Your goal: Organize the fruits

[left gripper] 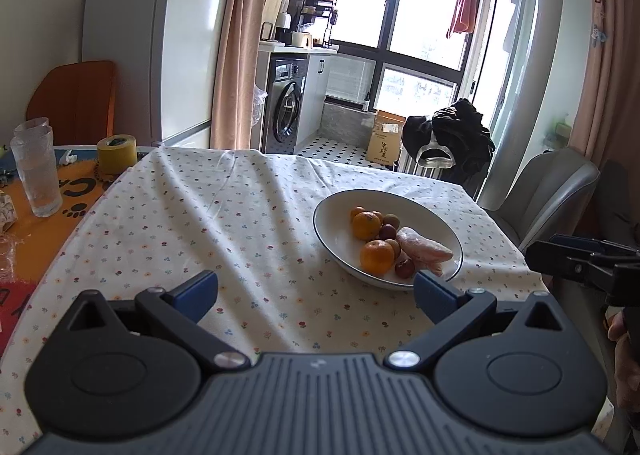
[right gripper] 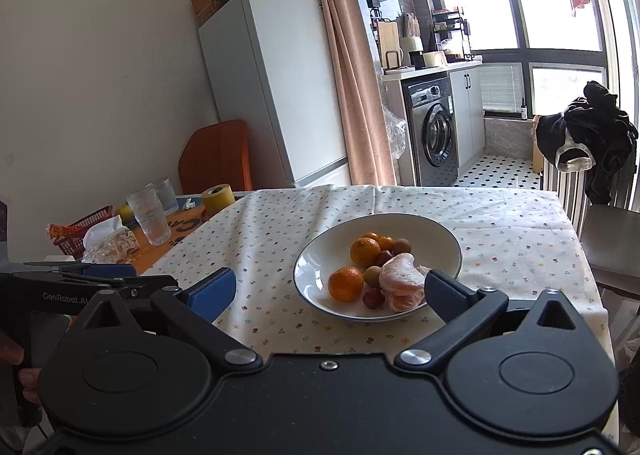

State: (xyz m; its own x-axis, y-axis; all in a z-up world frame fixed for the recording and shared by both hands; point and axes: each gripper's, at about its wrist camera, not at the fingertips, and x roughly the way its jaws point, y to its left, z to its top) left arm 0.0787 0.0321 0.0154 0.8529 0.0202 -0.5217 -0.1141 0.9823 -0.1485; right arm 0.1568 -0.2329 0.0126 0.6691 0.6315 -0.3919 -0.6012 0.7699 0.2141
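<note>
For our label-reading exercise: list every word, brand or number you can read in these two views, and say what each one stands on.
"GenRobot.AI" (last letters partly hidden): on the body of the left gripper, seen in the right wrist view.
Large dark letters on the orange mat: cut off, not readable as a word.
Print on the cardboard box: too small to read.
Washing machine panel: blurred.

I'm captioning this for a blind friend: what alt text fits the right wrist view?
A white bowl of oranges and small fruits sits on a flowered tablecloth. The open right gripper hovers before it, holding nothing.
</note>
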